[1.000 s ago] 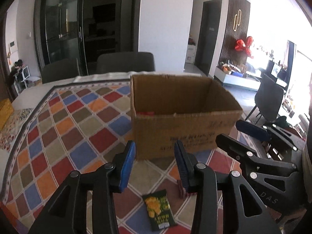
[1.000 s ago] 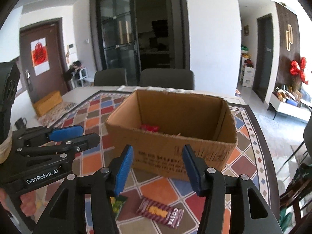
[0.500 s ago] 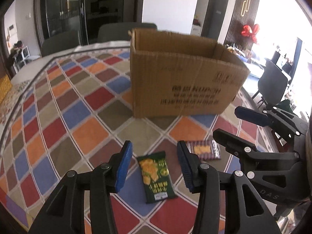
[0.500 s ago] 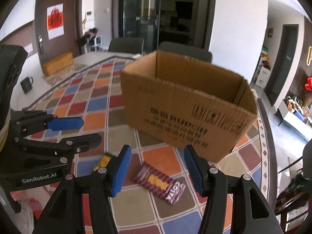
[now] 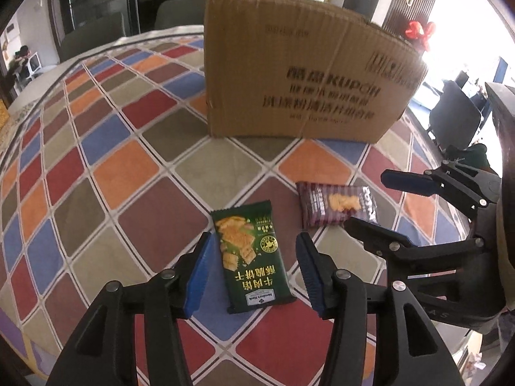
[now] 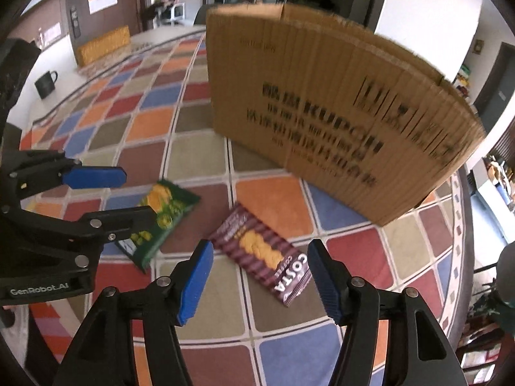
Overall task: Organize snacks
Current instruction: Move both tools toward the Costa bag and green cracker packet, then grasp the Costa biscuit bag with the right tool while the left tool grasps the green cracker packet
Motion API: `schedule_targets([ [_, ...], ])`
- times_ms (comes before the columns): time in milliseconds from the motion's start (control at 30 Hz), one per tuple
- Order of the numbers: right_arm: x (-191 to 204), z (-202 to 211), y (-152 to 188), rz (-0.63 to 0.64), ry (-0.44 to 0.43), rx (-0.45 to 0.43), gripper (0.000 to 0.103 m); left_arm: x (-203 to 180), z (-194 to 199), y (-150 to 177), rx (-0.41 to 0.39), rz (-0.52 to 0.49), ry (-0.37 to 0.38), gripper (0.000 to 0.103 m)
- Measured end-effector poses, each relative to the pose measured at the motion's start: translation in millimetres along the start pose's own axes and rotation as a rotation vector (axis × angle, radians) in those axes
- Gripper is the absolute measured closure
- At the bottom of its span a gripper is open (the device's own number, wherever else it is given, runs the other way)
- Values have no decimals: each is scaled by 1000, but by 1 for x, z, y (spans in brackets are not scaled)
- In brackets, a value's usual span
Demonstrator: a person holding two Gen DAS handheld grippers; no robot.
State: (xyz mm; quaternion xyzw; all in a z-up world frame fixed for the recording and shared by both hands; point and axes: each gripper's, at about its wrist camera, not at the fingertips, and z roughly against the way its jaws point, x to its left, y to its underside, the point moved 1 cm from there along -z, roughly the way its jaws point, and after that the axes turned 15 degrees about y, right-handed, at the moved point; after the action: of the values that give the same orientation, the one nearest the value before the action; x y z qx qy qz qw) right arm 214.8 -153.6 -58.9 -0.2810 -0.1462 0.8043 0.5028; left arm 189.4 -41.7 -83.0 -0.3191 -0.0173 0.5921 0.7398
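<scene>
Green snack packet between left gripper jaws

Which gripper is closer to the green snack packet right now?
Left. The left gripper is open with the green packet lying between its fingers. The right gripper is open beside it, lined up over the brown biscuit packet instead.

Cardboard box interior hidden, its print seemingly motion-blurred

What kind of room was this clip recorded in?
Most likely a home dining area: a table under a colourful diamond-patterned cloth, dining chairs behind it, and a mug at the edge. A cardboard box stands on the table.
</scene>
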Motion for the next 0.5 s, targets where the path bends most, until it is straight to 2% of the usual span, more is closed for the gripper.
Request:
schedule_targets([
  [267, 9, -19, 4, 93, 9, 43, 41, 4, -17, 5, 51, 24, 4, 51],
  [500, 12, -33, 2, 122, -5, 62, 41, 11, -26, 4, 74, 48, 11, 51],
])
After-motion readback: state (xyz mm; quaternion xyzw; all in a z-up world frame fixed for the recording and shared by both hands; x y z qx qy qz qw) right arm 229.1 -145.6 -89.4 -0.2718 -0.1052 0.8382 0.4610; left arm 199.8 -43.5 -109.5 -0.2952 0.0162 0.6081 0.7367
